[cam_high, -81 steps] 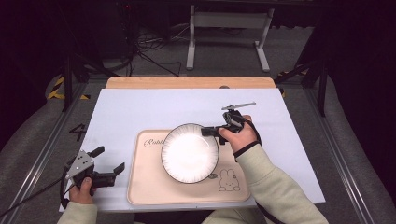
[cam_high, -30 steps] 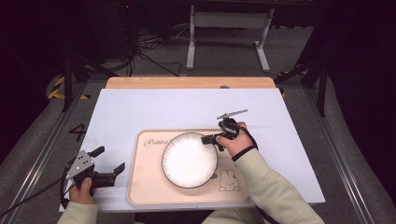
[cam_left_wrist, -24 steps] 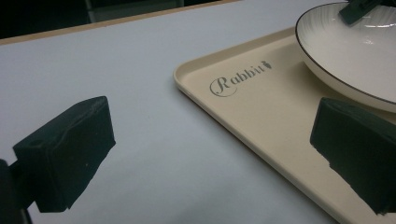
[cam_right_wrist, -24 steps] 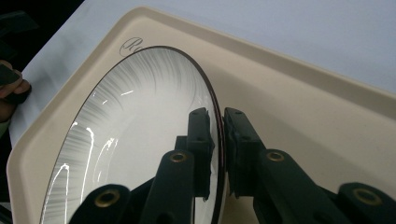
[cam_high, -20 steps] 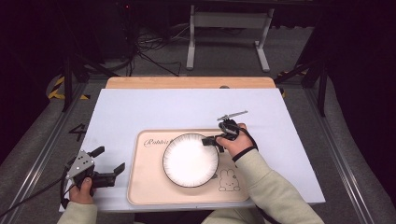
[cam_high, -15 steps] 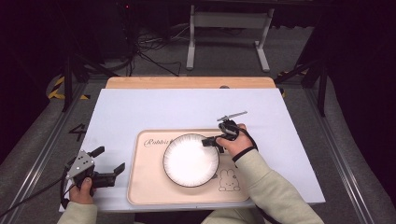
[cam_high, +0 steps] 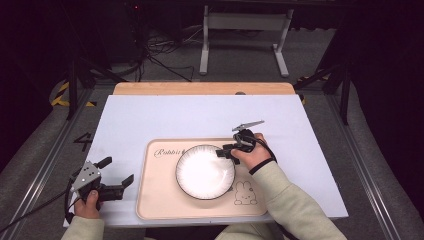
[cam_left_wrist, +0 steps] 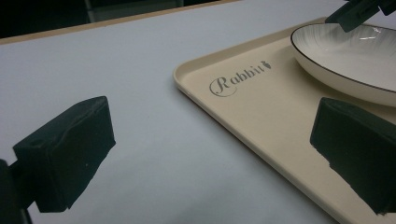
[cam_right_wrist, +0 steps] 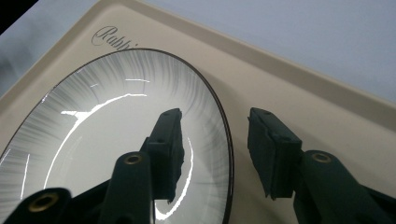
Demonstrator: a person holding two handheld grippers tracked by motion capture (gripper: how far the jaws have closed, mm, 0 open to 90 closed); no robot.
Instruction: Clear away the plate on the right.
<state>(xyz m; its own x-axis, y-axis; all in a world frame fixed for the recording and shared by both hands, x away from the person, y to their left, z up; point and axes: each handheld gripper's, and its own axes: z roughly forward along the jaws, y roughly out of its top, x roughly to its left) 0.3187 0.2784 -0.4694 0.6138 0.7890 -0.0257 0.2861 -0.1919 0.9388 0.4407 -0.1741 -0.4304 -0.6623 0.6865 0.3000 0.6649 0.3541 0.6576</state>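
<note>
From above, your right gripper (cam_high: 226,150) sits at the plate's (cam_high: 205,172) upper right rim, and the plate rests flat on the tray (cam_high: 155,200), a little right of the tray's middle, below the "Rabbit" lettering and up-left of the printed rabbit. Your left gripper (cam_high: 119,172) rests off the tray's left edge on the pale table (cam_high: 165,117), its jaws spread wide with nothing between them. Through the left gripper view, both black pads stand far apart: one over bare table, the other over the tray (cam_left_wrist: 261,116), neither pressing on anything. The plate (cam_left_wrist: 355,56) lies at the upper right of that view with your right gripper (cam_left_wrist: 352,16) tilted over its far rim. Along the right gripper view, your right gripper (cam_right_wrist: 215,149) straddles the plate's (cam_right_wrist: 93,140) dark rim, one pad over the white inside, the other outside over the tray (cam_right_wrist: 327,116). Its jaws have just been opening; a gap shows on both sides of the rim, so the pads no longer clamp it, and the plate lies on the tray.
</note>
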